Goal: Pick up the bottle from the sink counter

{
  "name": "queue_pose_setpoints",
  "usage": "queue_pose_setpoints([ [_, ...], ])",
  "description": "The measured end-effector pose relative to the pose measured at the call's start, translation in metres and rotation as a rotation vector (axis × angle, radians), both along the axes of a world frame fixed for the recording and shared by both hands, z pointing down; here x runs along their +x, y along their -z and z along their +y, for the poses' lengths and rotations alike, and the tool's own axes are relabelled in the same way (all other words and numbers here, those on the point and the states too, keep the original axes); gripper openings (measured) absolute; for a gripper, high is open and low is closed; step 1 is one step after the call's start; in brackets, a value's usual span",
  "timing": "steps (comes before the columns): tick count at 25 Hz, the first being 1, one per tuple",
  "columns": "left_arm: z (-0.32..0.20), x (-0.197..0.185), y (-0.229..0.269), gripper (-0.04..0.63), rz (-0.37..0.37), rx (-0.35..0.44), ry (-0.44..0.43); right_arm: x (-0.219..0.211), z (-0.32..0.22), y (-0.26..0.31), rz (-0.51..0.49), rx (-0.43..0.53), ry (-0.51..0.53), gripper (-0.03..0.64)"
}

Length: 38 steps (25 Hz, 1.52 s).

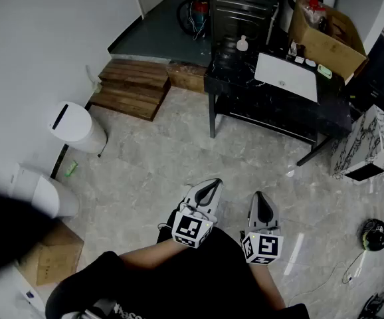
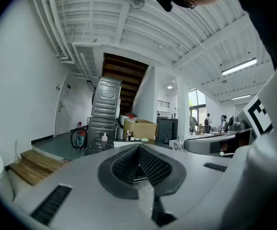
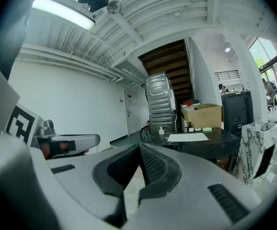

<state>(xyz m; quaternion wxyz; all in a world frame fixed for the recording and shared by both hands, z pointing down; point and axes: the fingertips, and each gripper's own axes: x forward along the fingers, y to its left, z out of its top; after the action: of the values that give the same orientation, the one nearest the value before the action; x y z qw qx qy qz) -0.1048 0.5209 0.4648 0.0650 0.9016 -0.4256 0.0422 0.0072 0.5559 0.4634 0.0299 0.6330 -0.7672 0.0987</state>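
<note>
Your left gripper (image 1: 210, 186) and right gripper (image 1: 260, 198) were held low before you, side by side, each with its jaws closed tip to tip on nothing. The bottle (image 1: 242, 43) stood upright on the black sink counter (image 1: 245, 95), near the white sink (image 1: 286, 76) and well apart from both grippers.
</note>
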Motion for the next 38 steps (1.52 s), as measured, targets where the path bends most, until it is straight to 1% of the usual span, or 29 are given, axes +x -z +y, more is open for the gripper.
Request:
queue_pose_setpoints([
  [2,-0.012,0.002,0.002,0.015,0.007,0.002,-0.005,0.003,-0.008,0.001,-0.012,0.01,-0.014,0.037],
  [6,-0.039,0.007,-0.005,0.015,0.009,-0.004,-0.011,0.015,-0.026,-0.003,-0.107,0.029,-0.032,0.038],
  [7,-0.047,0.009,-0.009,0.015,0.009,-0.009,-0.015,0.019,-0.032,-0.005,-0.118,0.025,-0.041,0.038],
  [10,-0.073,0.023,-0.017,0.015,0.024,-0.031,-0.039,0.034,-0.053,-0.012,-0.115,0.018,-0.064,0.039],
  [13,-0.108,0.045,-0.017,0.015,0.036,-0.028,-0.082,0.04,-0.088,-0.016,-0.12,0.011,-0.065,0.039],
  [16,-0.153,0.056,-0.015,0.015,0.037,-0.017,-0.111,0.04,-0.134,-0.013,-0.079,0.002,-0.058,0.04],
  [18,-0.189,0.058,-0.012,0.015,0.03,-0.025,-0.124,0.045,-0.167,-0.009,-0.053,-0.007,-0.067,0.04],
  [23,-0.275,0.052,-0.012,0.015,0.015,-0.047,-0.132,0.058,-0.255,-0.007,-0.037,-0.037,-0.109,0.04],
  [27,-0.341,0.035,-0.013,0.015,0.025,-0.073,-0.099,0.044,-0.329,-0.01,-0.041,-0.065,-0.06,0.04],
  [30,-0.382,0.025,-0.011,0.015,0.065,-0.083,-0.071,0.026,-0.375,-0.01,-0.039,-0.076,-0.026,0.04],
  [33,-0.418,0.011,-0.013,0.015,0.088,-0.085,-0.047,0.006,-0.414,-0.005,-0.016,-0.065,0.013,0.038],
  [35,-0.436,0.005,-0.015,0.015,0.093,-0.092,-0.042,-0.001,-0.434,-0.005,-0.001,-0.061,0.016,0.038],
  [38,-0.458,0.003,-0.011,0.015,0.069,-0.079,-0.075,-0.001,-0.451,-0.005,0.002,-0.067,-0.011,0.038],
])
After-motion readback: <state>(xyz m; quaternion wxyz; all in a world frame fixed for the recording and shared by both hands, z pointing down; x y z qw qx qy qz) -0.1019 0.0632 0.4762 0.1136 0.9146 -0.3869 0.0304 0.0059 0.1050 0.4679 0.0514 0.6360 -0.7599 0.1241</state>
